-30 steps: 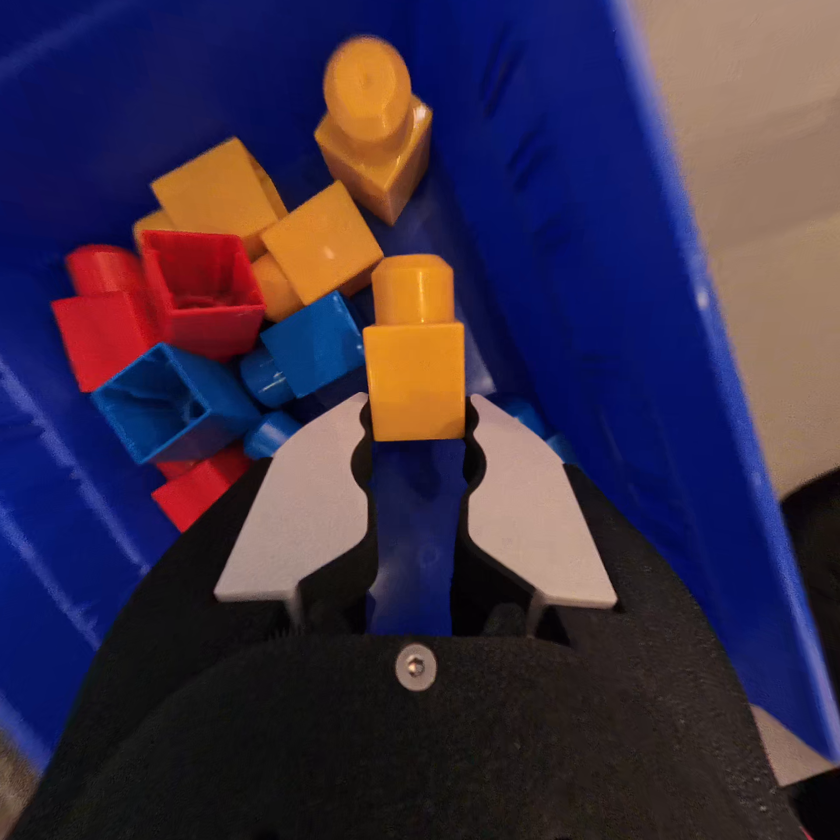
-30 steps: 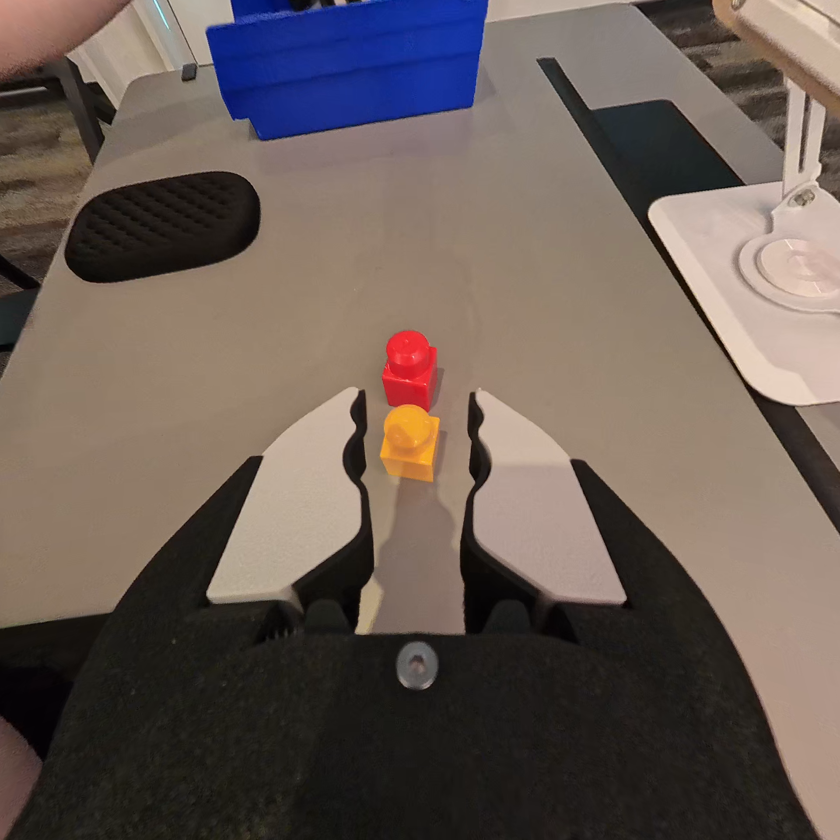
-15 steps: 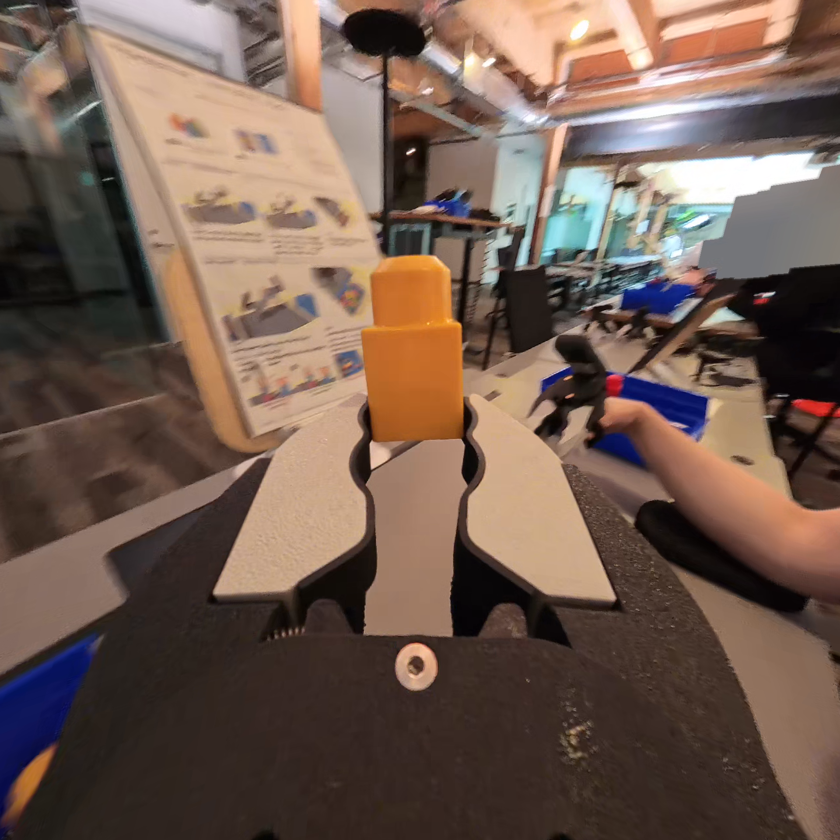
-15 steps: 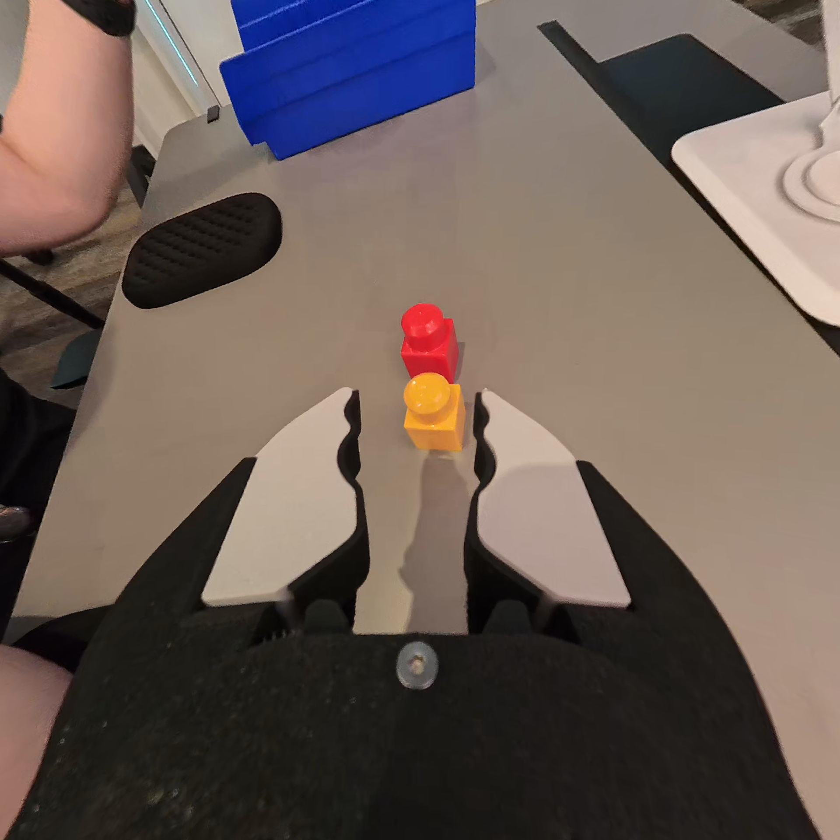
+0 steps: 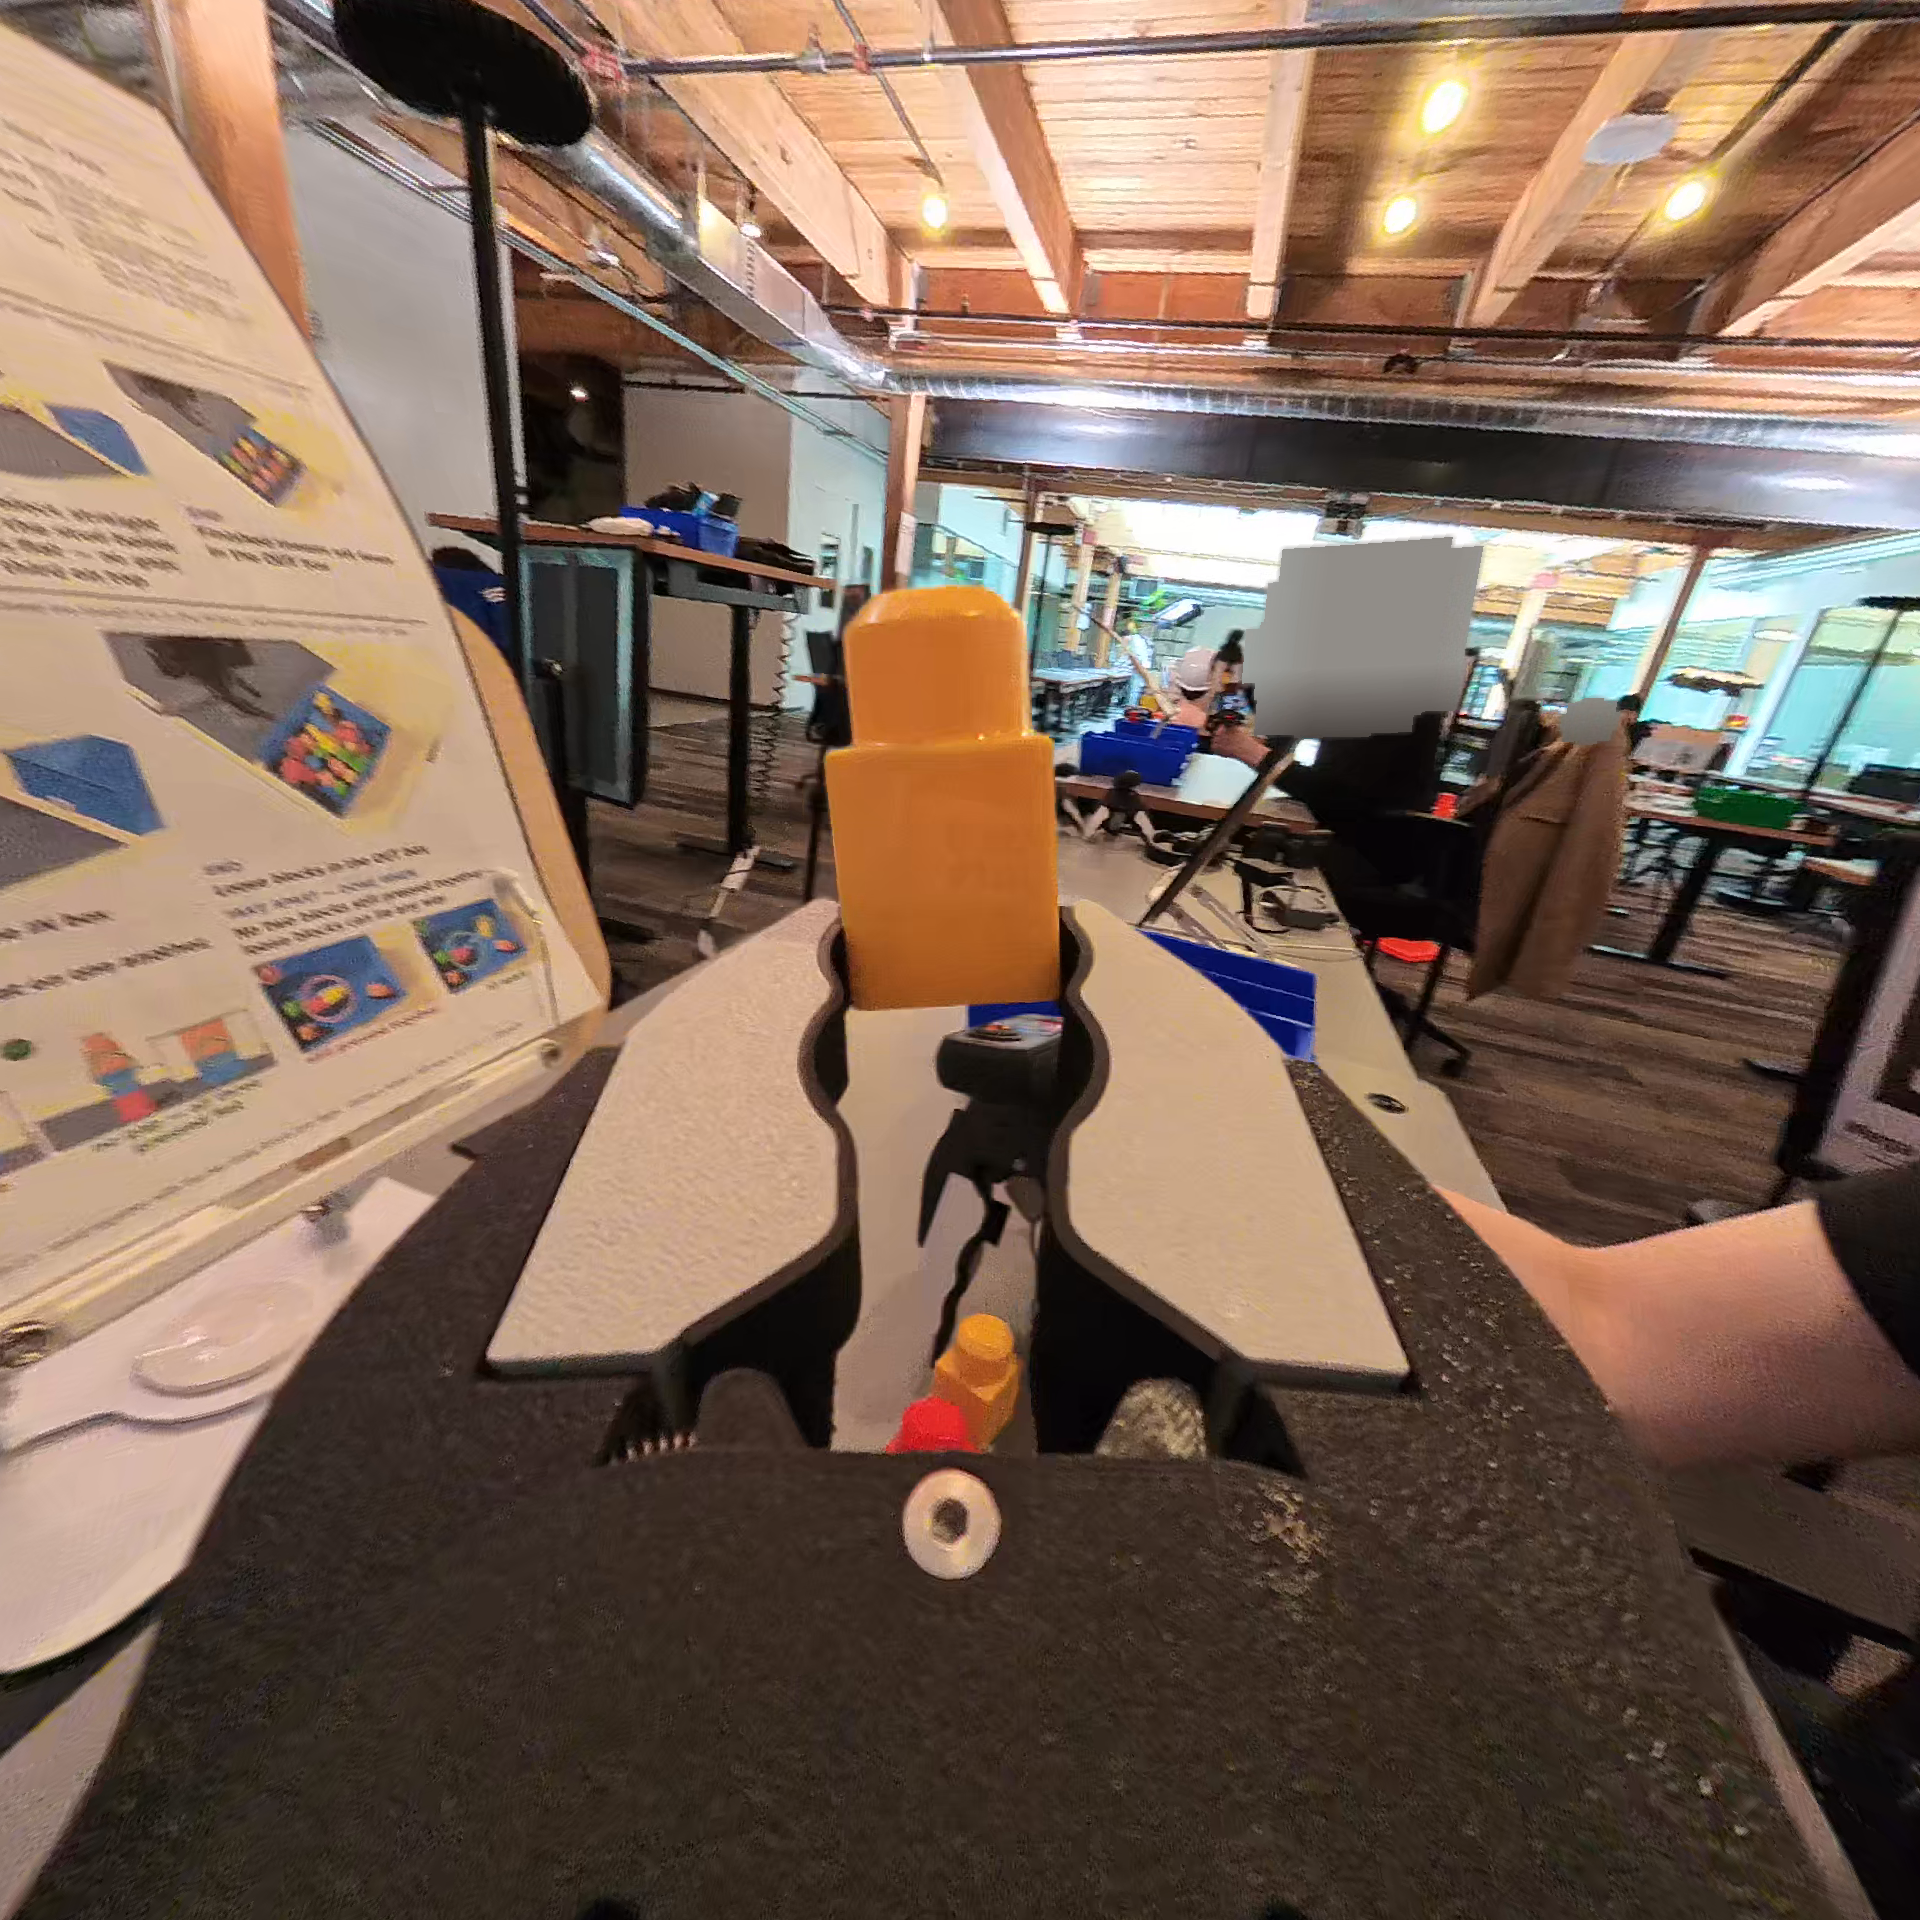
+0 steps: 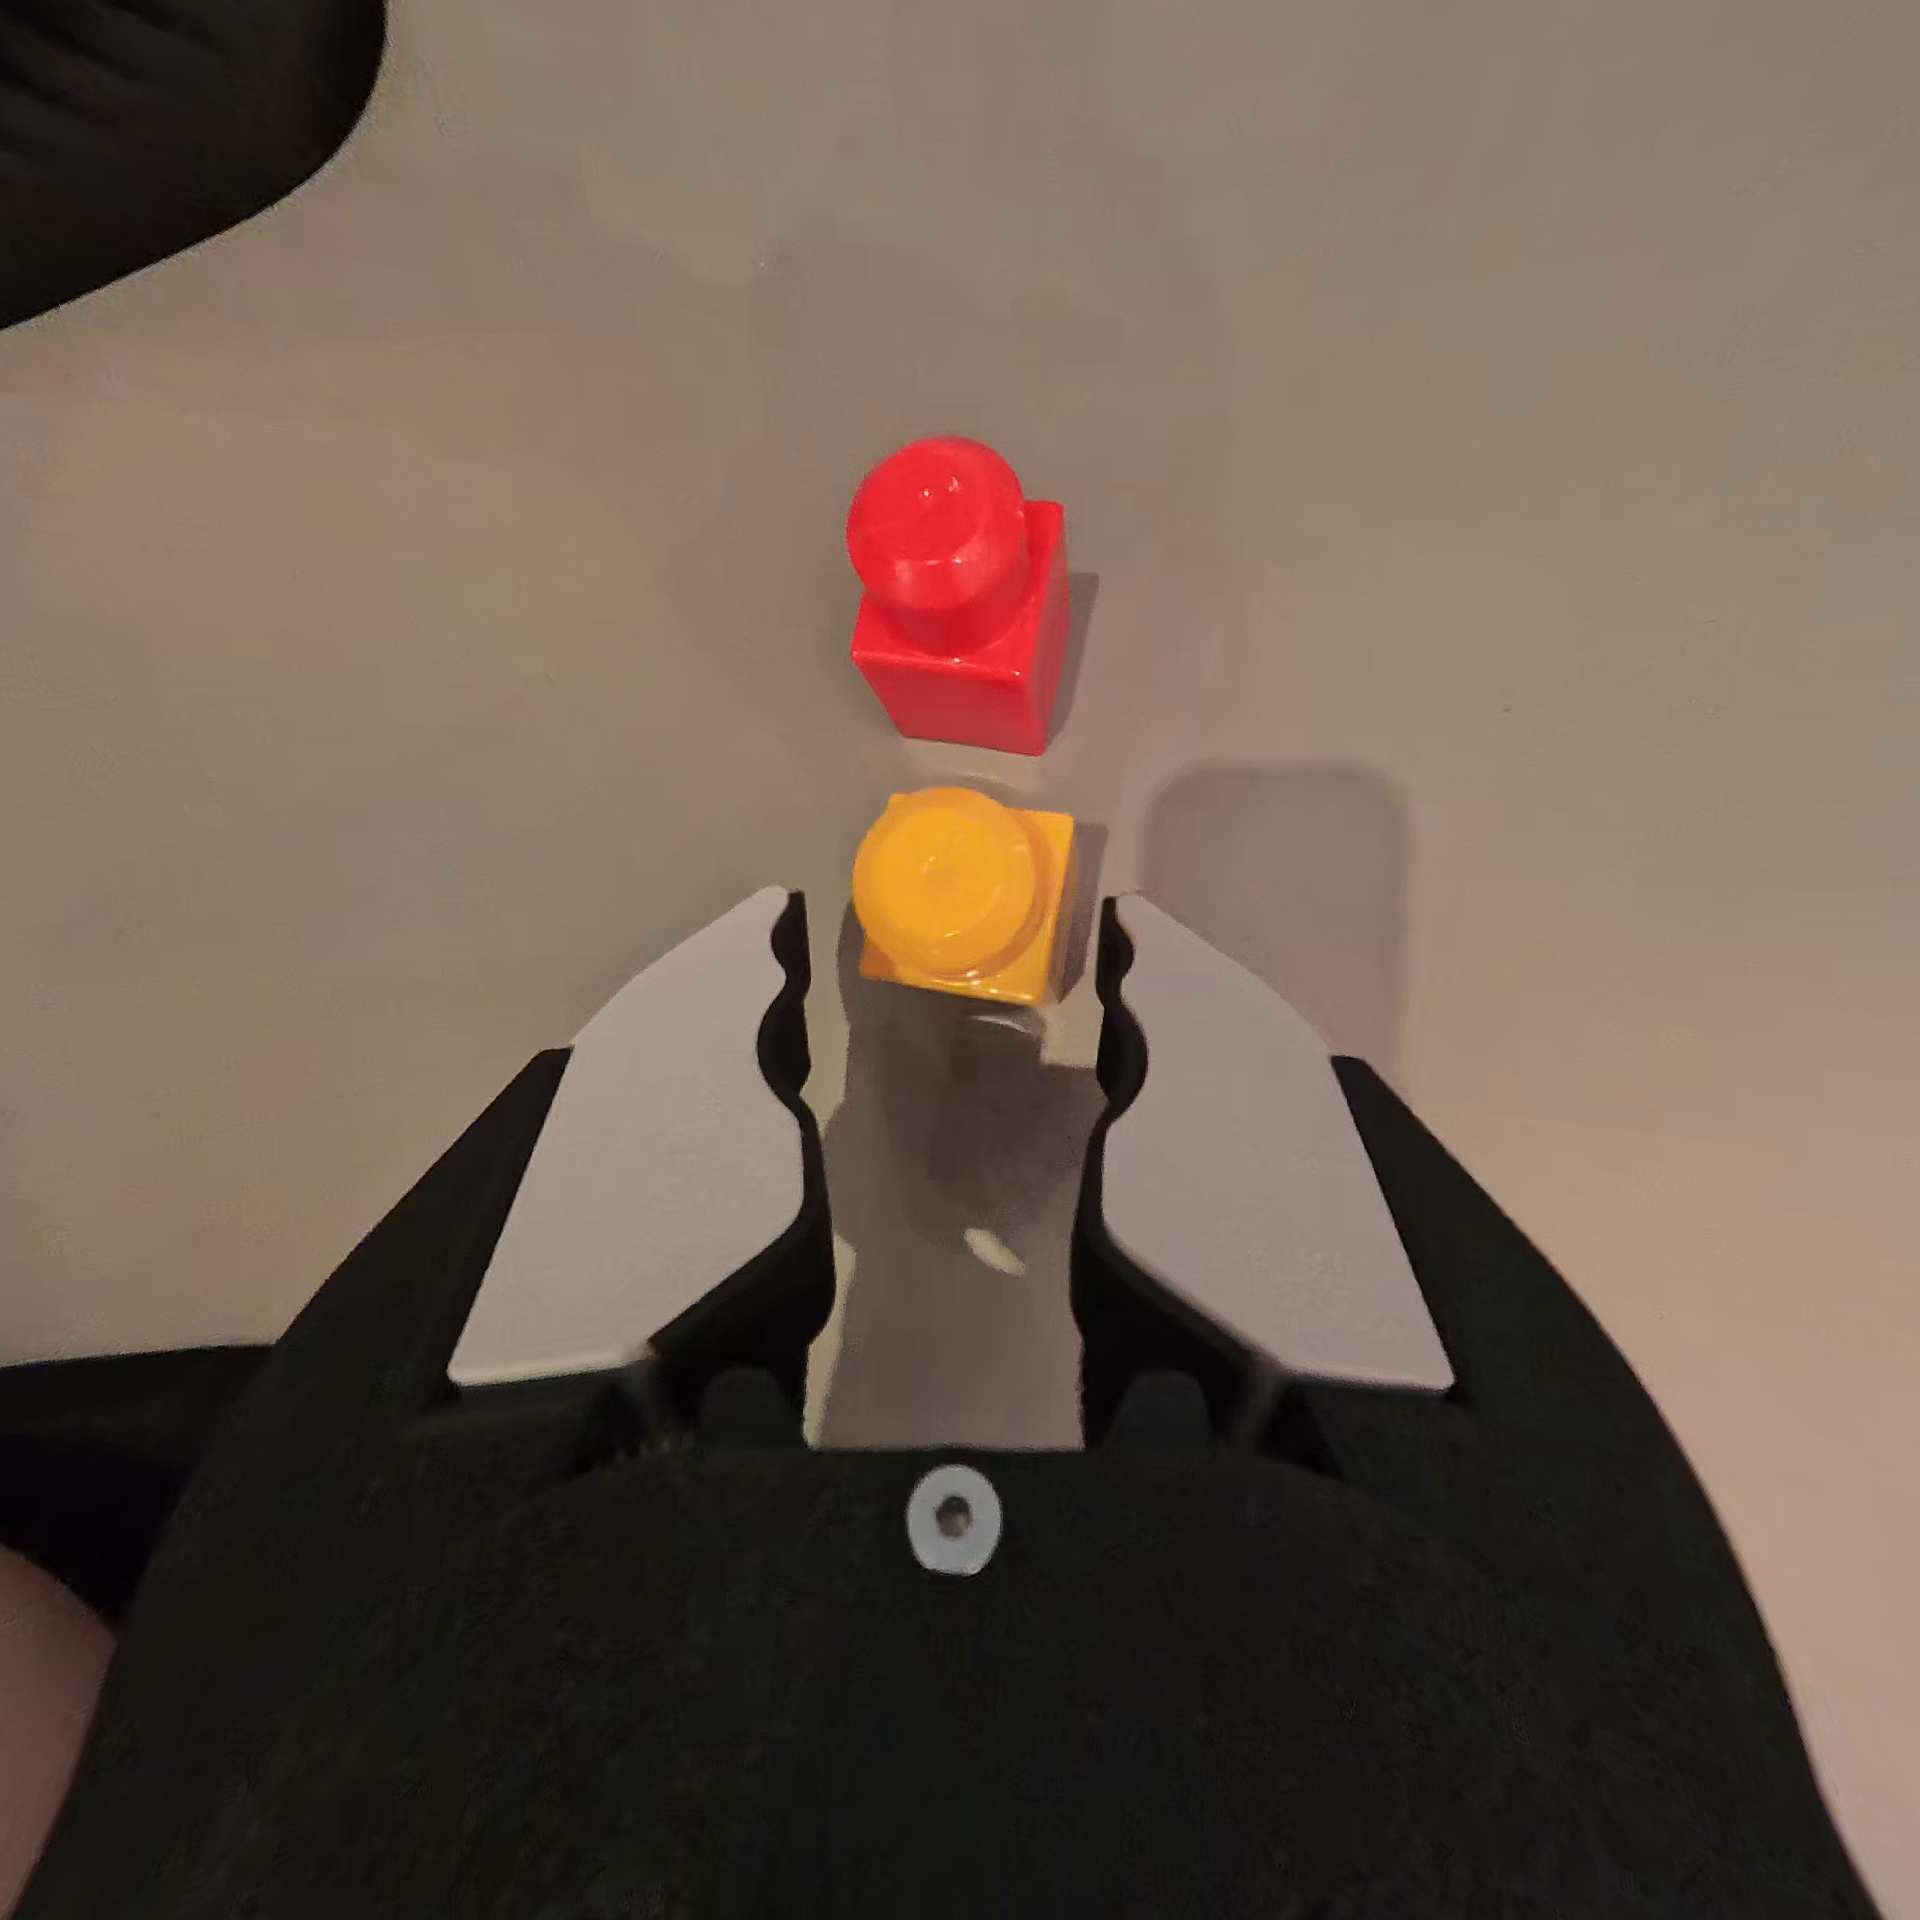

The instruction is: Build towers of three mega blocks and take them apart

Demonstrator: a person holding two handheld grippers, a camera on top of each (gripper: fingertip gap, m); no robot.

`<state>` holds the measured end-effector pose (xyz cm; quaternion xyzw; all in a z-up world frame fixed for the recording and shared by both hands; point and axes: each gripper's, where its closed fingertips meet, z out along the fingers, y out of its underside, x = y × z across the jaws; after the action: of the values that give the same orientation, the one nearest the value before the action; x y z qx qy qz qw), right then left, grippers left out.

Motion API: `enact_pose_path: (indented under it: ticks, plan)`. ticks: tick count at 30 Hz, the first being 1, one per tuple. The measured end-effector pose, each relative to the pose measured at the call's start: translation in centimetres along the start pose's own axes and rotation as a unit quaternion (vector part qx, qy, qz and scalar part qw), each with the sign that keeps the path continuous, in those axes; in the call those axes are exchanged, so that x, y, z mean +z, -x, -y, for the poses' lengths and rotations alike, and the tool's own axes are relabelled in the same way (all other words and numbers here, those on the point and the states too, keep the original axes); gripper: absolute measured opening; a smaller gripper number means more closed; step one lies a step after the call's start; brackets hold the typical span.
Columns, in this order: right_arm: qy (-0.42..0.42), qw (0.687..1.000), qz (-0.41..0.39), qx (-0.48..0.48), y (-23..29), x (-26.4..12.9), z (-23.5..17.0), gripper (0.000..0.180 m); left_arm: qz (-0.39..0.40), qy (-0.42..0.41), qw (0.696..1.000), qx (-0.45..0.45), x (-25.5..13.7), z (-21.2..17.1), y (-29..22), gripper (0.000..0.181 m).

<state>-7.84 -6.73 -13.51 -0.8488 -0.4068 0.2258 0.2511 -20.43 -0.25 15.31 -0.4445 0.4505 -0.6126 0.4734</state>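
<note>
The left gripper (image 5: 948, 961) is clenched on 1 orange mega block (image 5: 940, 810), stud up, pinched at its lower body between the 2 fingertips and lifted well above the grey table (image 5: 894, 1195). Through the gap between its fingers, the right gripper (image 5: 992, 1122) shows farther off, pointing down toward a second orange block (image 5: 977, 1369) and a red block (image 5: 932, 1425) standing on the table.

The right gripper (image 6: 951, 935) hangs released, jaws spread, over that second orange block (image 6: 961, 899). The block sits upright between the tips with a narrow gap on each side, touching neither. Just beyond it stands the red block (image 6: 961, 613), upright, near but apart from the orange one.

The grey table (image 6: 416, 623) lies bare to the left, right and beyond the 2 blocks. A black pad (image 6: 135, 125) fills the far-left corner of the right wrist view, well apart. In the left wrist view an instruction board (image 5: 208, 727) leans at the left, and a blue bin (image 5: 1236, 987) sits beyond the fingers.
</note>
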Motion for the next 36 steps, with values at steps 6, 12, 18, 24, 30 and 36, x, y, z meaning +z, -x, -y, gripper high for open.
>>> enact_pose_path:
  ticks: [6,12,18,24,30,36]
  plan:
    - [-0.037,0.999,0.011,0.014,-0.9,-0.3,0.1,0.037,-0.014,0.016,0.999,-0.041,1.0,-3.0,0.8,0.036]
    - [-0.284,0.955,0.014,0.079,-0.8,-10.8,5.1,0.036,-0.087,0.123,0.984,-0.093,4.5,-8.9,-1.7,0.036]
    - [-0.444,0.892,0.086,0.001,5.5,-19.5,10.3,0.036,-0.165,0.218,0.954,-0.120,6.8,-14.0,-5.5,0.036]
    - [-0.419,0.898,0.136,0.003,7.1,-18.6,11.1,0.036,-0.184,0.277,0.939,-0.087,6.8,-16.1,-7.1,0.036]
    - [-0.363,0.917,0.165,0.009,7.7,-15.7,11.6,0.036,-0.185,0.291,0.936,-0.071,6.9,-16.5,-7.7,0.036]
    - [-0.348,0.918,0.190,0.027,8.0,-15.0,12.0,0.036,-0.182,0.295,0.936,-0.057,6.6,-16.4,-7.6,0.036]
